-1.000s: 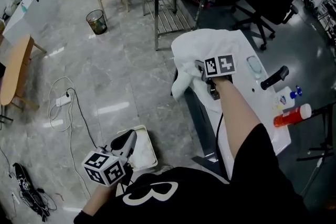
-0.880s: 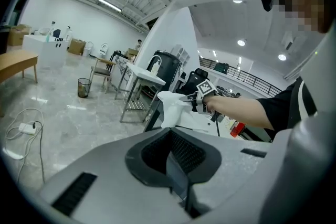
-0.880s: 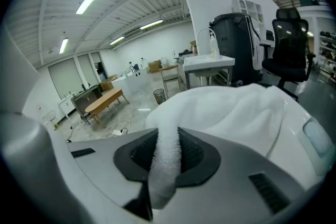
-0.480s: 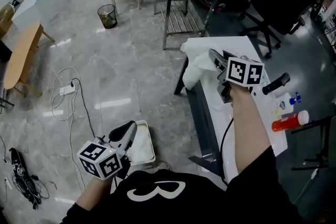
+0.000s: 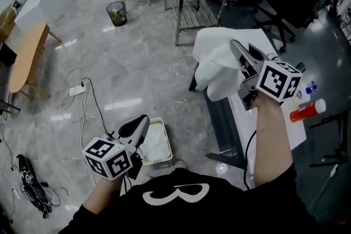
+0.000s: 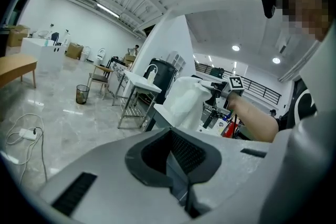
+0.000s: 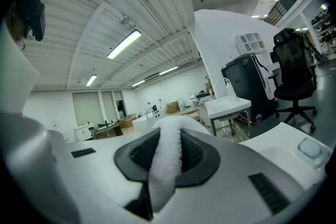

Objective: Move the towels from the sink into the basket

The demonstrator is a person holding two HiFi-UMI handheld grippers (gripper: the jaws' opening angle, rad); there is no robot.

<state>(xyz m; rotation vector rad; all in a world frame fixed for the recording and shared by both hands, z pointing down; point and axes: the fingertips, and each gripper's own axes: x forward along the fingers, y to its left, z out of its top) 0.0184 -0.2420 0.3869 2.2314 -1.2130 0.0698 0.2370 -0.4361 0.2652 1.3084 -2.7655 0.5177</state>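
The right gripper [image 5: 237, 47] is clamped on a fluffy white cloth towel [image 5: 215, 66], which hangs in the air over the left edge of the white sink counter [image 5: 242, 121]. The left gripper [image 5: 143, 119], jaws together and empty, hovers over the cream rectangular plastic basket [image 5: 166, 143] on the floor, where another white towel [image 5: 154, 143] lies.

My lifted towel [image 5: 216, 66] and right arm [image 5: 271, 140] hide the sink from the head view; my left hand-held gripper [image 5: 140, 123] covers part of the basket [image 5: 168, 145].
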